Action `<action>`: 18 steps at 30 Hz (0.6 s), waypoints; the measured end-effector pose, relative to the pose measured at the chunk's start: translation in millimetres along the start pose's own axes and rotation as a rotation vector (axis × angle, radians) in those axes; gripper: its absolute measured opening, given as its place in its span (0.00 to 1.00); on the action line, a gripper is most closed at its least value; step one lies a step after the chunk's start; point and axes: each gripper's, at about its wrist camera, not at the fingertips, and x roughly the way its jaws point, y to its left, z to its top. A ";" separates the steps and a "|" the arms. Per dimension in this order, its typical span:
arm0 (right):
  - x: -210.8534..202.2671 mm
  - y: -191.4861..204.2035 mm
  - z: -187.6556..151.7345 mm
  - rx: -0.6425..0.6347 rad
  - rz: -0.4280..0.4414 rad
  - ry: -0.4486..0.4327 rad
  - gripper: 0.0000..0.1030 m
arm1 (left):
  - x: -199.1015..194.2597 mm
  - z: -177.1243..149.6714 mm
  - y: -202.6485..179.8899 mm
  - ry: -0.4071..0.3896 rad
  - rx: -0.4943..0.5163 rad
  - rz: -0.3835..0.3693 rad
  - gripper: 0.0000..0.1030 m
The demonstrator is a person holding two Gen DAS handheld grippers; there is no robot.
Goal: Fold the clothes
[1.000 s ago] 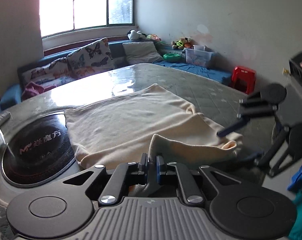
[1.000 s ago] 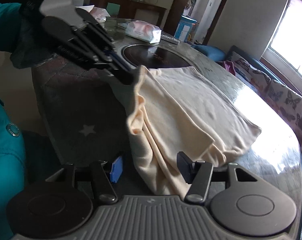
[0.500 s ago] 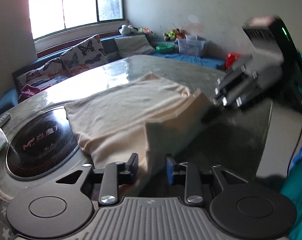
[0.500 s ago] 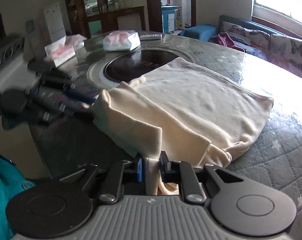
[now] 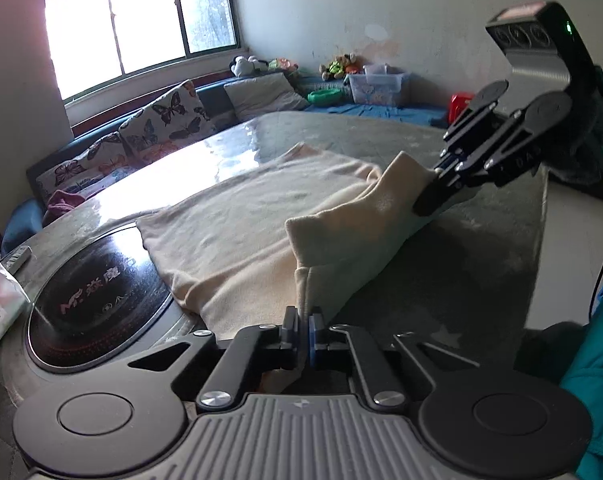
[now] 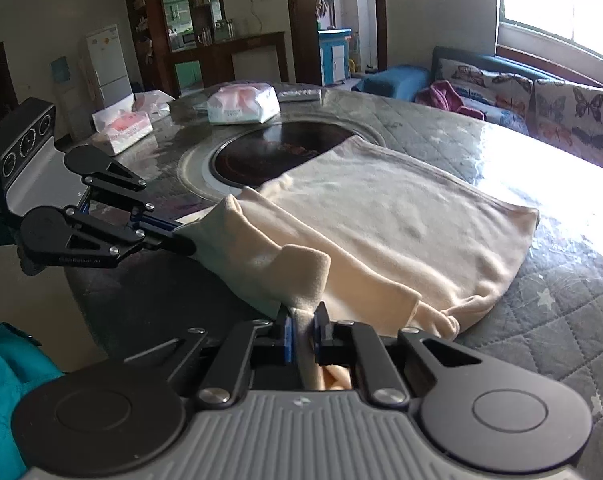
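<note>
The cream garment (image 5: 261, 216) lies flat on the round bench (image 6: 561, 320), its far part over the dark inset disc (image 6: 277, 152), its near edge raised. Each tool pinches one near corner — the left tool (image 5: 304, 334) and the right tool (image 6: 301, 334) are both clenched on cloth — so the edge hangs taut between them, ready to carry over for a fold. A second ago the right tool stood open around the hem; both have just closed.
</note>
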 end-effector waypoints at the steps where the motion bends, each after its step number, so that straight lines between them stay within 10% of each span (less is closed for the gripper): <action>1: -3.1 1.4 -0.6 -0.004 0.001 -0.003 0.08 | -4.1 0.4 -1.4 -0.006 -0.006 -0.004 0.05; 18: -77.9 35.0 -11.8 0.017 0.055 -0.016 0.08 | -66.1 10.9 -24.5 -0.069 -0.083 -0.072 0.05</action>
